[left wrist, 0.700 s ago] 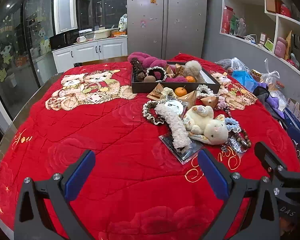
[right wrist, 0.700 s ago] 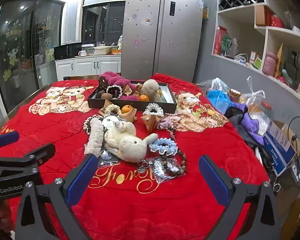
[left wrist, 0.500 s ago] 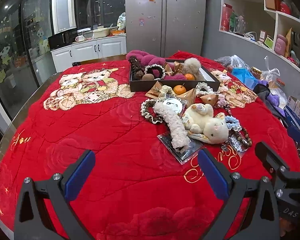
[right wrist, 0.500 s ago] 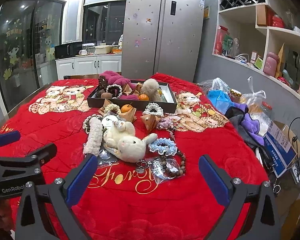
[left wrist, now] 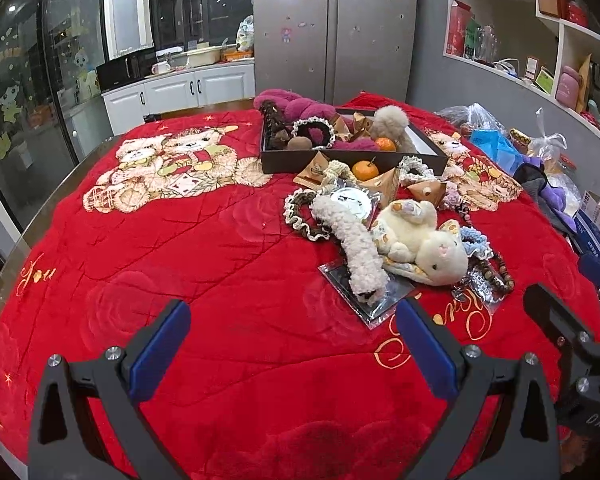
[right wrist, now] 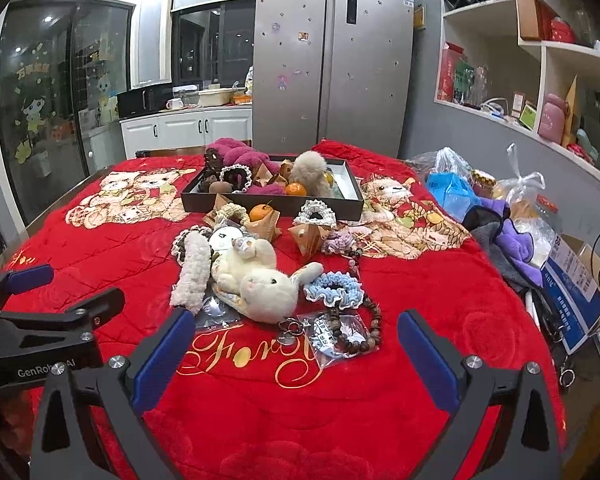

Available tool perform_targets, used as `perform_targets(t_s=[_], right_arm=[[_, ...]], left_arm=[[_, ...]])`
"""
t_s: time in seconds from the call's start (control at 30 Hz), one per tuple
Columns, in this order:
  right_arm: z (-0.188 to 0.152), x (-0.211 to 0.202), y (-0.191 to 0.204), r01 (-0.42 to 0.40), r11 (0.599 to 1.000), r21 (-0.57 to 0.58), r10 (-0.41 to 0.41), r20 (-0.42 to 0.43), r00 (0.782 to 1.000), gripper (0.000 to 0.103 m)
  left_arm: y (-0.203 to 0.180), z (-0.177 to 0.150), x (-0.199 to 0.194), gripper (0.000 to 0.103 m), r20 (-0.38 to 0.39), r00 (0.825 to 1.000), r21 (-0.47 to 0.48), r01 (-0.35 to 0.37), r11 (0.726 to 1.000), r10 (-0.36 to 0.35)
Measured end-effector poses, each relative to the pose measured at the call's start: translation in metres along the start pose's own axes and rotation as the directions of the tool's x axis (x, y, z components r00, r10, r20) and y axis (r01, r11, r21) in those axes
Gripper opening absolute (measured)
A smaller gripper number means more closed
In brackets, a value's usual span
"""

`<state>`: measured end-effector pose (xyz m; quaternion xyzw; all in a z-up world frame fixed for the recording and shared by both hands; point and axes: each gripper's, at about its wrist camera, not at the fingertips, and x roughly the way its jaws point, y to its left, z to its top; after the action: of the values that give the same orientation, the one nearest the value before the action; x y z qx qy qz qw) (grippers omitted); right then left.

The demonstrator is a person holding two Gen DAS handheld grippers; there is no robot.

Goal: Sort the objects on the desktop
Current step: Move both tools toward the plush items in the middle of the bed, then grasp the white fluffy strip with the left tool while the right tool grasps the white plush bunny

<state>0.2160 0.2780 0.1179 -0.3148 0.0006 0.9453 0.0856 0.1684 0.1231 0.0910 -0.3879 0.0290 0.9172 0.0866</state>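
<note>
On the bench, spread with a red blanket (right wrist: 440, 292) that bears teddy-bear prints and gold lettering, a heap of small things lies near the middle. A cream plush rabbit (right wrist: 260, 280) sprawls on its back, its head toward the camera in the right wrist view. Touching its left side is a long fuzzy white hair band (right wrist: 194, 272), which lies partly on a clear plastic packet (left wrist: 368, 300). Just beside the rabbit's ear sits a light-blue crocheted scrunchie (right wrist: 334, 290), and near that a string of brown wooden beads (right wrist: 364, 332) curls over another clear packet. Farther back are folded tan paper pouches (right wrist: 310, 238), a small orange (right wrist: 260, 212) and more lace-edged scrunchies. Behind them stands a dark rectangular tray (right wrist: 268, 204), already holding a magenta fluffy item, a beige pompom, another orange and a dark scrunchie.

The left tool (left wrist: 292, 354) hangs over bare blanket short of the heap, its blue pads set wide with nothing between them. The right tool (right wrist: 292, 356) hovers over the gold lettering, just short of the beads, equally wide and empty.
</note>
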Motion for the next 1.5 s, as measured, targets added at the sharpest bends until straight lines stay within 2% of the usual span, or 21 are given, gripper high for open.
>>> perform_targets(t_s=[0.2, 0.63, 0.9, 1.0, 1.07, 1.23, 1.37, 1.5], right_arm=[[0.001, 0.013, -0.01, -0.068, 0.996, 0.055, 0.07, -0.051, 0.996, 0.103], [0.007, 0.042, -0.01, -0.055, 0.998, 0.03, 0.057, -0.075, 0.996, 0.103], [0.015, 0.069, -0.006, -0.087, 0.996, 0.004, 0.087, -0.099, 0.991, 0.103], [0.019, 0.082, -0.003, -0.108, 0.994, -0.017, 0.105, -0.12, 0.987, 0.103], [0.022, 0.092, 0.0, -0.121, 0.992, -0.024, 0.117, -0.135, 0.984, 0.103], [0.026, 0.119, -0.001, -0.163, 0.987, -0.004, 0.16, -0.17, 0.972, 0.103], [0.023, 0.136, 0.005, -0.172, 0.985, -0.018, 0.164, -0.21, 0.964, 0.103], [0.019, 0.149, -0.002, -0.212, 0.976, 0.047, 0.217, -0.219, 0.951, 0.103]], left_arm=[[-0.003, 0.002, 0.014, 0.103, -0.017, 1.0, 0.011, 0.009, 1.0, -0.009], [-0.012, 0.025, 0.061, 0.103, -0.068, 0.997, 0.053, 0.052, 0.997, -0.049], [-0.017, 0.039, 0.104, 0.103, -0.125, 0.992, 0.08, 0.037, 0.996, -0.027], [-0.02, 0.042, 0.117, 0.103, -0.145, 0.988, 0.082, 0.062, 0.995, -0.05], [-0.019, 0.044, 0.126, 0.103, -0.156, 0.987, 0.087, 0.044, 0.995, -0.03], [-0.02, 0.044, 0.147, 0.103, -0.195, 0.98, 0.107, 0.05, 0.993, -0.029], [-0.019, 0.041, 0.155, 0.103, -0.178, 0.984, 0.142, 0.044, 0.989, -0.018], [-0.018, 0.042, 0.159, 0.103, -0.181, 0.983, 0.118, 0.053, 0.992, -0.031]])
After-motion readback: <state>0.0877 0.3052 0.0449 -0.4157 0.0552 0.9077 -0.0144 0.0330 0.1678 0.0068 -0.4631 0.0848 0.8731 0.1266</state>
